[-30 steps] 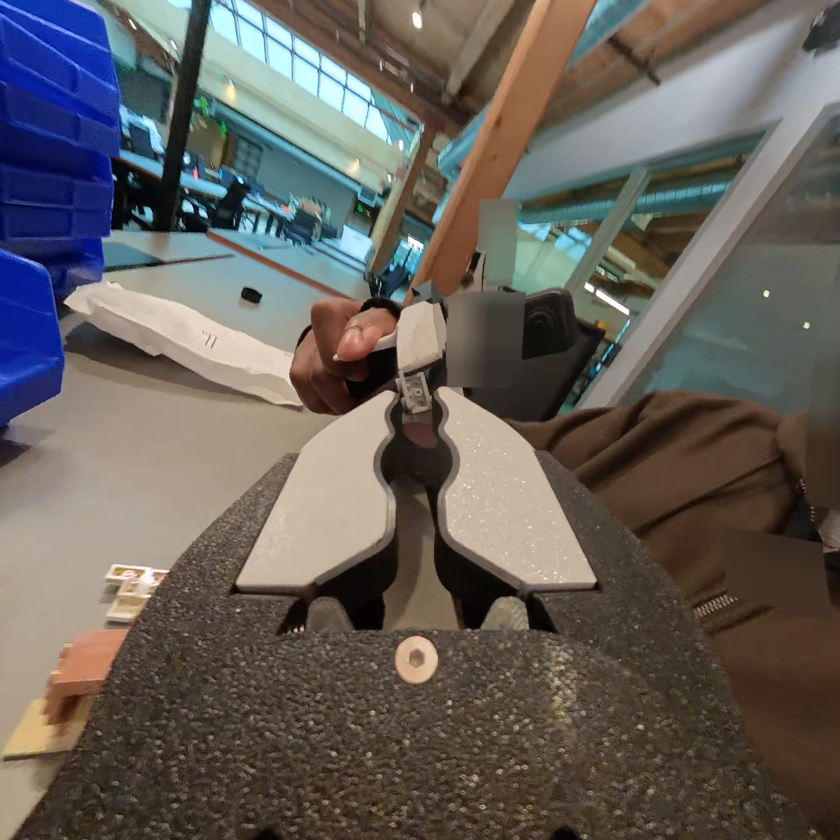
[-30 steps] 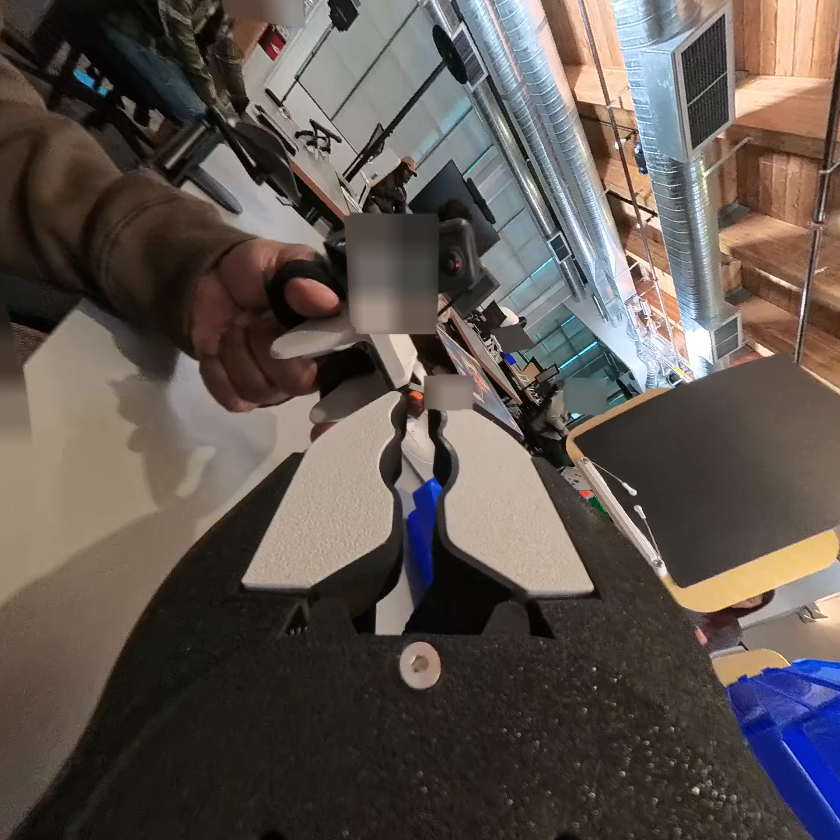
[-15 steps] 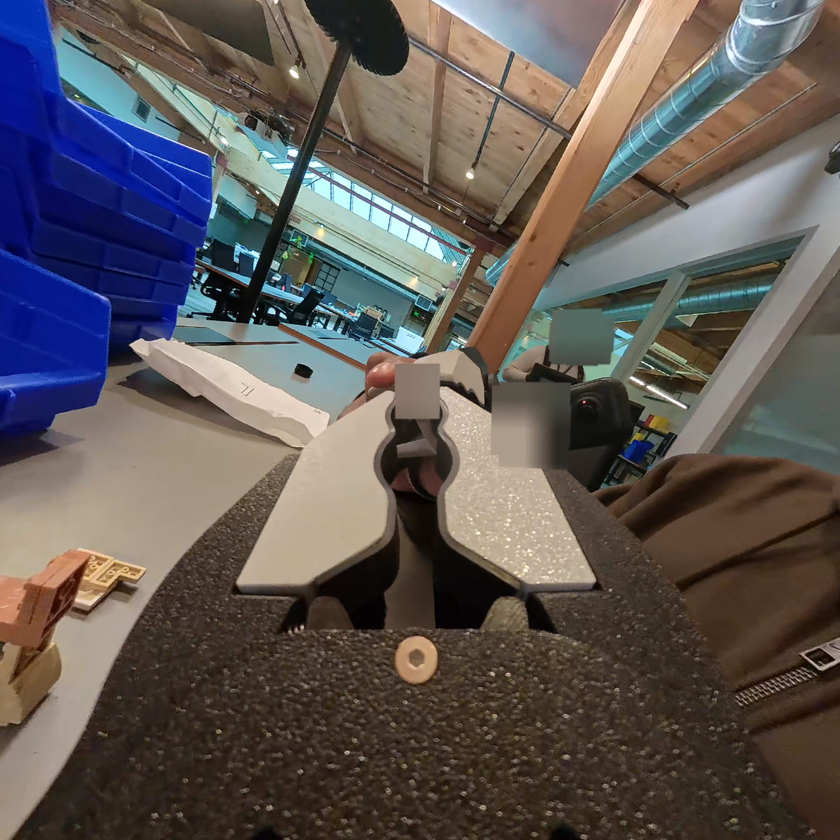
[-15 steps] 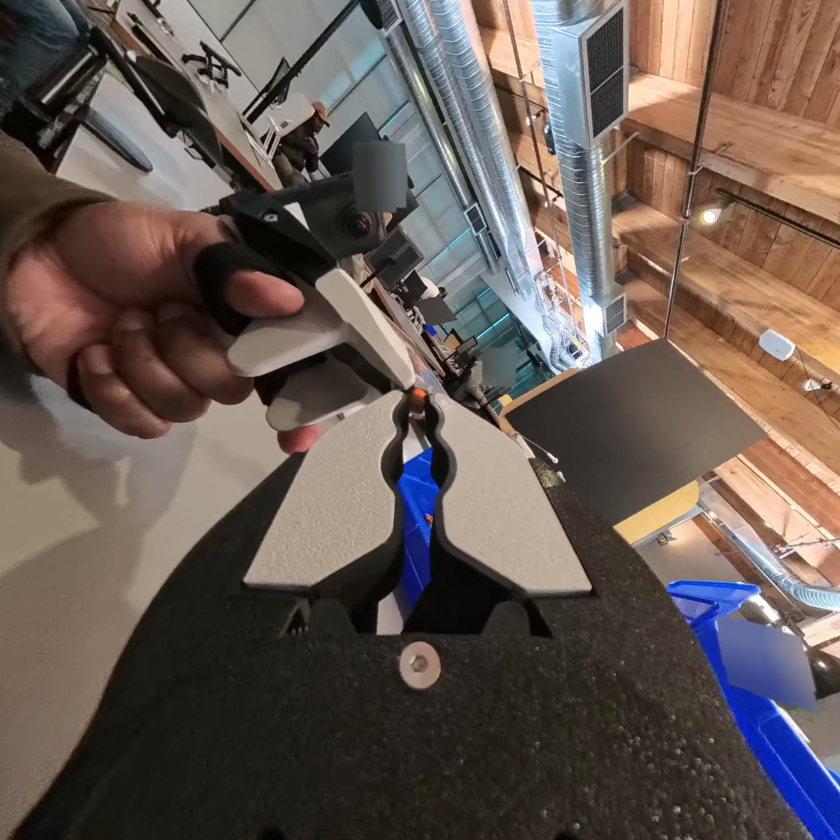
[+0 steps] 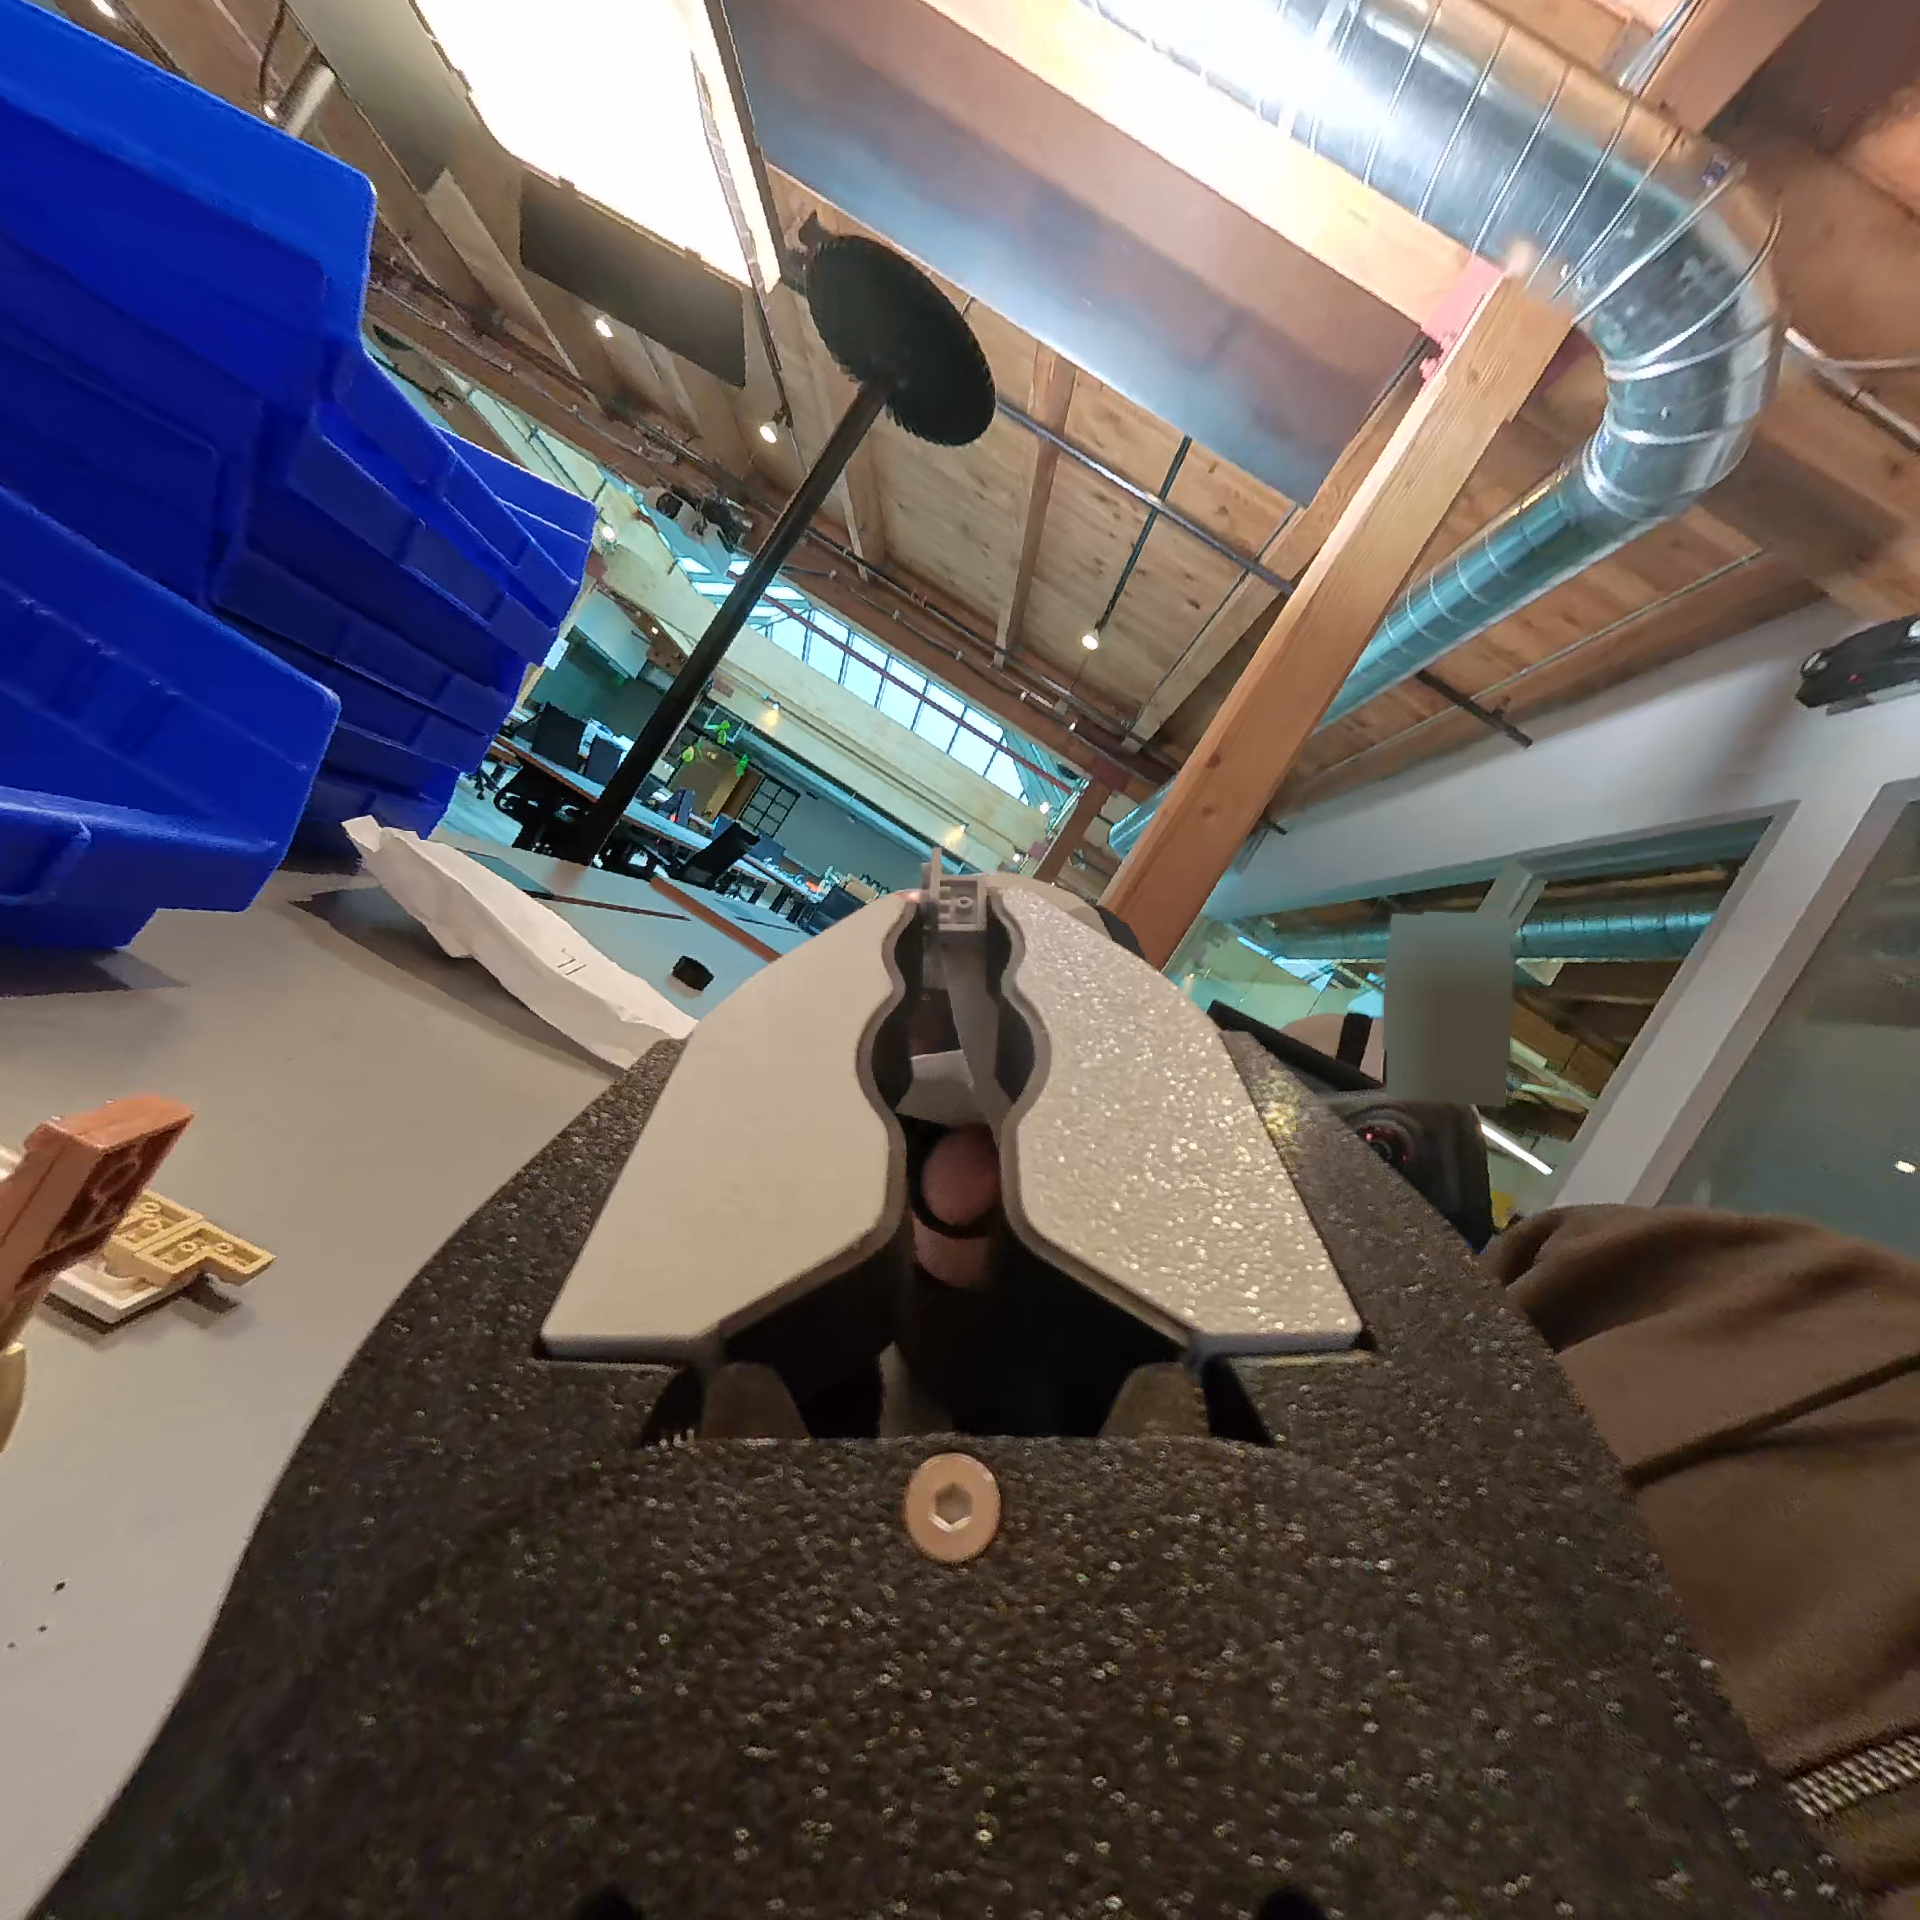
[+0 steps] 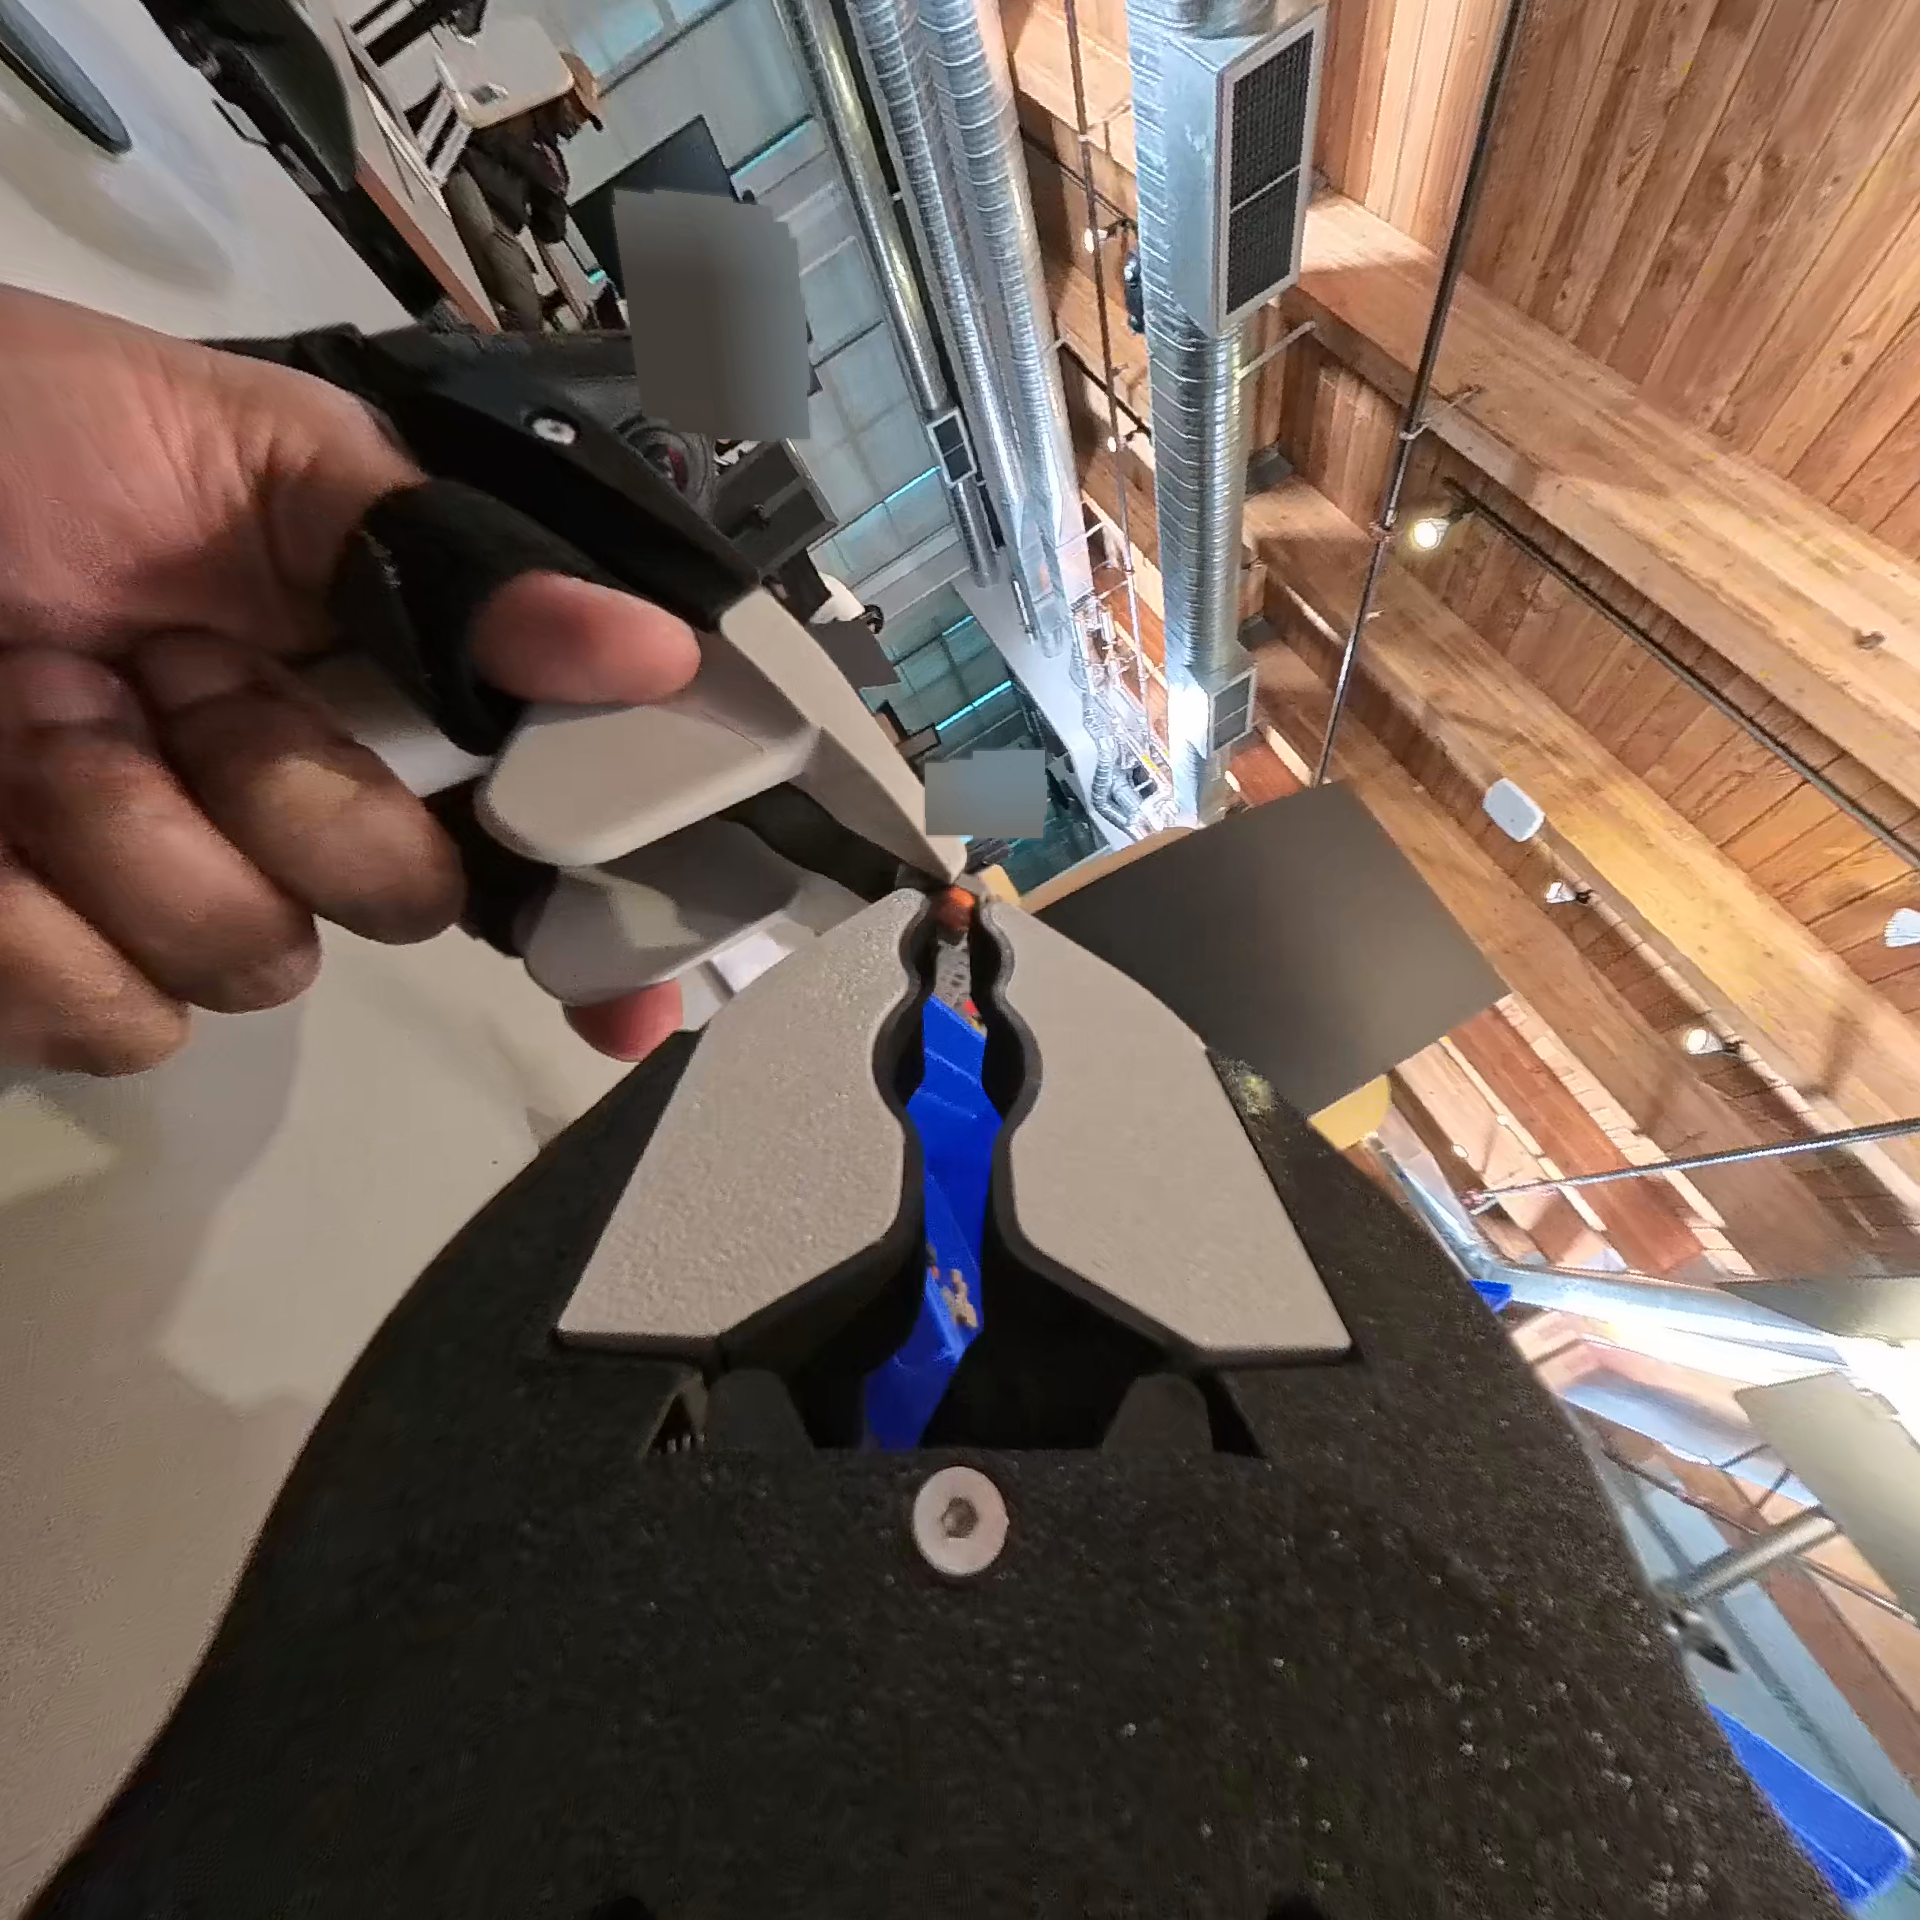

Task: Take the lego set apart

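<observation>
Left gripper clenched on grey brick, right gripper on orange stud touching it; tan plates loose beside.

White crumpled paper sheet on the grey table: a few small dark marks near its edge, too small to read.
Green signs hanging in the far hall: lettering not legible.
Ceiling, wooden beams, silver ducts: no writing legible.
Blue plastic bins: no label in view.
</observation>
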`<action>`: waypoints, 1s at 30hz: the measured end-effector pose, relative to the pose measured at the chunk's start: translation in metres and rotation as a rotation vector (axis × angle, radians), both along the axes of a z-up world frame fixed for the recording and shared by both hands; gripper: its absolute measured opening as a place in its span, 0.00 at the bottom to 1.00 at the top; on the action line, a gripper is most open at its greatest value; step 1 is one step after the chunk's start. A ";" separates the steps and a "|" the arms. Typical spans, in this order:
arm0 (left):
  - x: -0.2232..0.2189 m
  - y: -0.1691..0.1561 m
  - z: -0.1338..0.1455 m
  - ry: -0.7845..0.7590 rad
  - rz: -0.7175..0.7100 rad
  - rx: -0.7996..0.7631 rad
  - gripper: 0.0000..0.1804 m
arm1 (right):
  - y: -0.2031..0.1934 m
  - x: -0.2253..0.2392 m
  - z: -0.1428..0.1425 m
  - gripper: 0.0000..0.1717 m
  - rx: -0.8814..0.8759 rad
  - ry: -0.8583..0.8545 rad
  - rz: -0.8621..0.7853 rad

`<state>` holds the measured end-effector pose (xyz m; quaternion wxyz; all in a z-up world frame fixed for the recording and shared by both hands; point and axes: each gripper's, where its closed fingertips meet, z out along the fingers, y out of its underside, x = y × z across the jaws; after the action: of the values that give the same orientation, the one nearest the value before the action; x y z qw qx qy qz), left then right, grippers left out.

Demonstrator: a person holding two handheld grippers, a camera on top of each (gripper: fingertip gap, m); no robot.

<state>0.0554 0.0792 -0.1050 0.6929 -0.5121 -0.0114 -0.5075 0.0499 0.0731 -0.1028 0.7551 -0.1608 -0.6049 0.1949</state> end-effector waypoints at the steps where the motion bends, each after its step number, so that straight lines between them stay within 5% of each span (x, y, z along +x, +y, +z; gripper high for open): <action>1: -0.001 0.000 0.000 -0.015 -0.003 -0.002 0.06 | 0.000 0.000 0.000 0.03 0.013 0.006 -0.010; 8: -0.029 0.003 0.000 -0.197 0.009 -0.010 0.06 | 0.002 0.001 -0.005 0.00 0.091 0.036 -0.063; 18: -0.013 -0.003 0.005 -0.129 -0.053 0.056 0.06 | -0.002 0.002 0.017 0.03 -0.218 0.142 0.078; 30: -0.002 -0.007 0.007 -0.139 -0.136 0.090 0.06 | -0.007 0.003 0.012 0.06 -0.237 0.109 0.129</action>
<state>0.0534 0.0721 -0.0975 0.6768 -0.4438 -0.0018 -0.5874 0.0527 0.0660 -0.0911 0.7486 -0.1988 -0.5449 0.3212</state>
